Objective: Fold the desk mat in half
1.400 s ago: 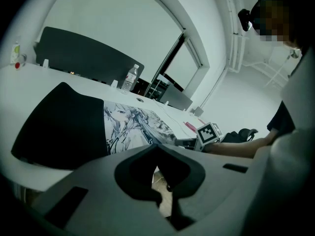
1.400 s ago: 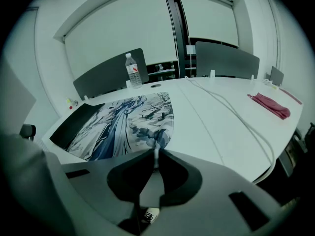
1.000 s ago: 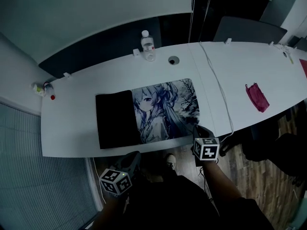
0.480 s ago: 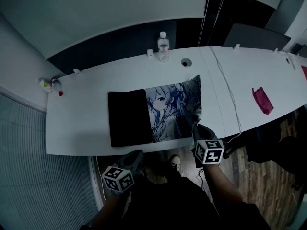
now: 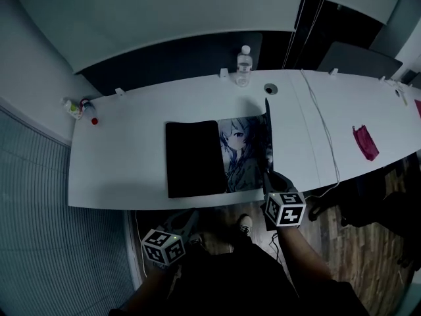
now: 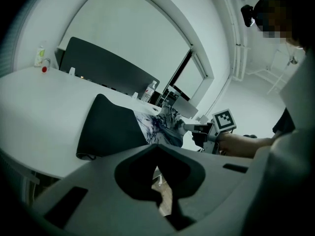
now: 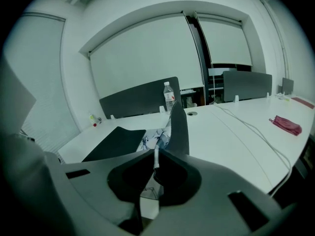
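The white desk spans the head view from 9 to 3 o'clock. The desk mat lies at its centre, with its long axis along that same line. The mat's 9 o'clock part shows a black underside, a flap turned over onto the printed face. Its 3 o'clock end stands nearly upright off the desk.

The right gripper is clamped on that raised end at the near corner; in the right gripper view the thin mat edge sits pinched between the jaws. The left gripper hangs off the desk's near edge, at about 7 o'clock from the mat. Its jaws are closed on nothing and it touches nothing.

The fold likely turns on carrying the raised end toward 9 o'clock, across the print to the black flap. The right gripper is the one on the mat, and the left is well apart from it.

A water bottle stands at 12 o'clock, a cable runs past at 2 o'clock, and a red cloth lies at 3 o'clock. All are clear of the mat.
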The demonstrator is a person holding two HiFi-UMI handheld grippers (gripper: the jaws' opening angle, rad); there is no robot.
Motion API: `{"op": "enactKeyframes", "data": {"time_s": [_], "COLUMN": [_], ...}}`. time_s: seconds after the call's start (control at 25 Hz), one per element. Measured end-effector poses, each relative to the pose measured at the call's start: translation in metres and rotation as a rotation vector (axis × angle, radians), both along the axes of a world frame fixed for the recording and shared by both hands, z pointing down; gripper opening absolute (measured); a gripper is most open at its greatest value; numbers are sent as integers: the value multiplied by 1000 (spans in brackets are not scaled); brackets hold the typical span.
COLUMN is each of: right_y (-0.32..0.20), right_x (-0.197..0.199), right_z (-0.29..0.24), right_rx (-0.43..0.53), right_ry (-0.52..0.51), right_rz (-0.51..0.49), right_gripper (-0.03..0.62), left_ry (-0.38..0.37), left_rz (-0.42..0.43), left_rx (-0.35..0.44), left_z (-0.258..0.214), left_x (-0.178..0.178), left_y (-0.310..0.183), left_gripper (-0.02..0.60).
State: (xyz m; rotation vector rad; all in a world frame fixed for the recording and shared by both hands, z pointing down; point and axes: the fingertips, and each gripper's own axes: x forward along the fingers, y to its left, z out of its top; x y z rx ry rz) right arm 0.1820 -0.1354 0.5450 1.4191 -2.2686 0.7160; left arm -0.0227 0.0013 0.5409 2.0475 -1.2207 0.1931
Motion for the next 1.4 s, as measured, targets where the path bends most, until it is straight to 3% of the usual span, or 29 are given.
{"op": "enactKeyframes", "data": {"time_s": [0.8, 1.4], "right_y": [44, 47], "right_x": [-145, -220], "right_z": [23, 33], "right_rx": [-65, -83], "right_ry": [11, 9], "right_rz": [-186, -235], "right_gripper": [39, 40], "left_ry": [10, 29], "left_rz": [-98, -149], "left_rx": [4, -16], "left_z": [-1, 11], "left_x": [-93, -152], "left_y": [51, 68], "left_gripper": [6, 6]}}
